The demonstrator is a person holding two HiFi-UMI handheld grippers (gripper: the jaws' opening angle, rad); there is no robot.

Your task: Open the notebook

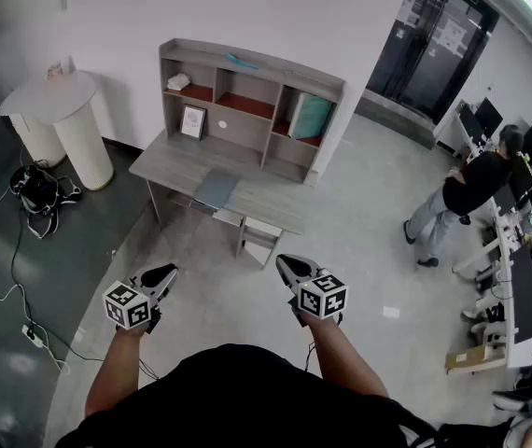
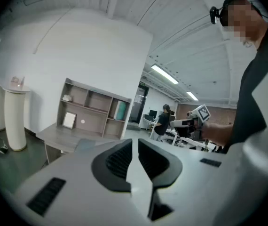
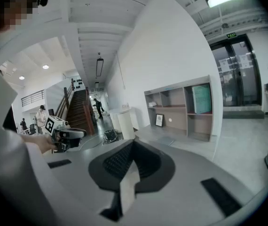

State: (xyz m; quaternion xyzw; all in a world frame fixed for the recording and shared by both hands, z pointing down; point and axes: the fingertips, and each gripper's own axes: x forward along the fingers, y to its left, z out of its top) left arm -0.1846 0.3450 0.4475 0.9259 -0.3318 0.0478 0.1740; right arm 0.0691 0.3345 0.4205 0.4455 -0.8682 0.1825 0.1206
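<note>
Standing well back from the grey wooden tabletop [image 1: 168, 161], you hold both grippers out over the grey floor [image 1: 359, 241]. Your left gripper [image 1: 161, 273], at eleven o'clock, is released, its jaws a thin slit apart with nothing between them. Your right gripper [image 1: 289, 267], at one o'clock, is clenched on nothing, tips touching. The grey-blue flat notebook [image 1: 217, 188] lies at twelve o'clock near the tabletop's front edge, below the grey open-fronted shelf unit [image 1: 247, 82], well apart from both grippers. A person in a black top [image 1: 471, 189] stands at three o'clock.
</note>
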